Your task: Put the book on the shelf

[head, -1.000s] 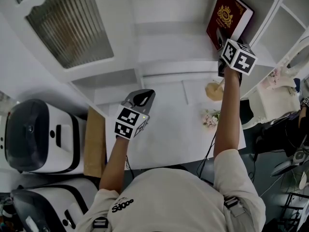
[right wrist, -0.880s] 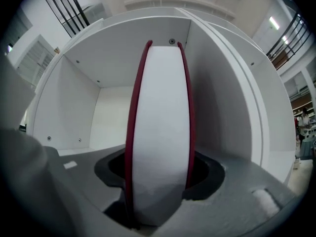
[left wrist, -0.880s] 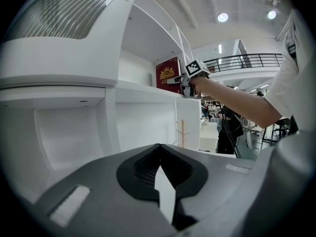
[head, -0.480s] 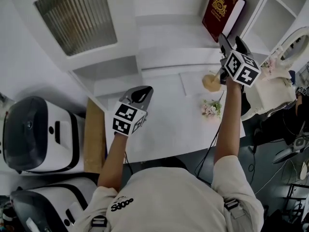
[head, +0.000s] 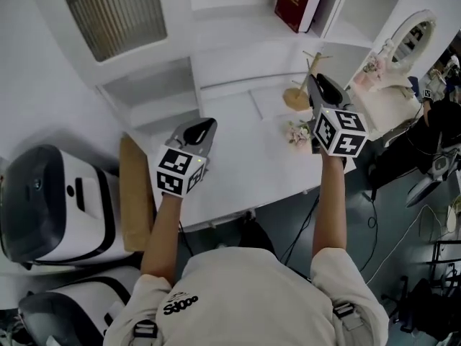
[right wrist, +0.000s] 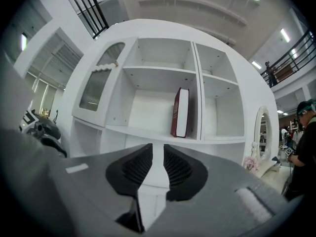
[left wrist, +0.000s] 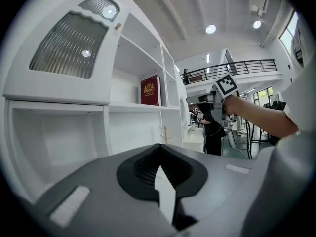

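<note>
The dark red book (head: 299, 2) stands upright in the white shelf (head: 238, 31), against the compartment's right wall; it also shows in the left gripper view (left wrist: 150, 90) and in the right gripper view (right wrist: 180, 112). My right gripper (head: 320, 85) hangs over the white table, well back from the book. Its jaws (right wrist: 158, 149) are closing, with a narrow gap and nothing between them. My left gripper (head: 196, 132) hovers over the table's left part with its jaws (left wrist: 159, 149) shut and empty.
A small wooden stand (head: 299, 96) and a pink flower bunch (head: 297, 132) sit on the table near my right gripper. A white mirror (head: 412, 38) stands at the right. A brown board (head: 133, 193) and white machines (head: 50, 200) lie at the left. A person (right wrist: 301, 147) stands far right.
My right gripper has let go of the book and drawn back from the shelf over the table, its jaws narrowing. The book stays upright. My left gripper has hardly moved.
</note>
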### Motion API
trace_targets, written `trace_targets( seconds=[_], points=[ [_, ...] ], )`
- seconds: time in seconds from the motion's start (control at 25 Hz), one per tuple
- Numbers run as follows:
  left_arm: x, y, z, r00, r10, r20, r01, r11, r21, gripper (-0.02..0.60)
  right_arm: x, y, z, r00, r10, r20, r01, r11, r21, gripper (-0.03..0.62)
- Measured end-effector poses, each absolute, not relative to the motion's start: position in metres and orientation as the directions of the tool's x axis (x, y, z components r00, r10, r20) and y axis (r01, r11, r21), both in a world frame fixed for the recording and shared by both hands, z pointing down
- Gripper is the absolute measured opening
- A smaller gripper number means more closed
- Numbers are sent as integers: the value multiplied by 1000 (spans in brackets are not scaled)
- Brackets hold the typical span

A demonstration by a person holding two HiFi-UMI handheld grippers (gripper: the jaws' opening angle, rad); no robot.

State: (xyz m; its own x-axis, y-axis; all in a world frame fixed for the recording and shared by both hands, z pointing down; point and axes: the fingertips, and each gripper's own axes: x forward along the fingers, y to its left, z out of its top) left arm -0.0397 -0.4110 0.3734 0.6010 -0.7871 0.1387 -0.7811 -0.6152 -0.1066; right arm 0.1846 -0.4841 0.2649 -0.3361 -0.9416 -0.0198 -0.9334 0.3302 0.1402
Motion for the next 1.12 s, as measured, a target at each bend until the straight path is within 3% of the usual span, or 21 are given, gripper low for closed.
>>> trace_targets(
  seconds=[0.16,0.64,1.12],
  points=[
    [-41,-384,370,618,-778,114,-769,-628,-119,17,171,-430,289,-356,-934,6,-925,353,143,3],
    [-42,-330,351,645,-761,72,-743,-646,-173,17,150,-311,320,-400,-916,18,-907,399,133,2],
    [-38,-303,328,643,-765,25,-742,-632,-223,17,144,-283,312,-423,-906,4,-892,418,170,2]
  ],
)
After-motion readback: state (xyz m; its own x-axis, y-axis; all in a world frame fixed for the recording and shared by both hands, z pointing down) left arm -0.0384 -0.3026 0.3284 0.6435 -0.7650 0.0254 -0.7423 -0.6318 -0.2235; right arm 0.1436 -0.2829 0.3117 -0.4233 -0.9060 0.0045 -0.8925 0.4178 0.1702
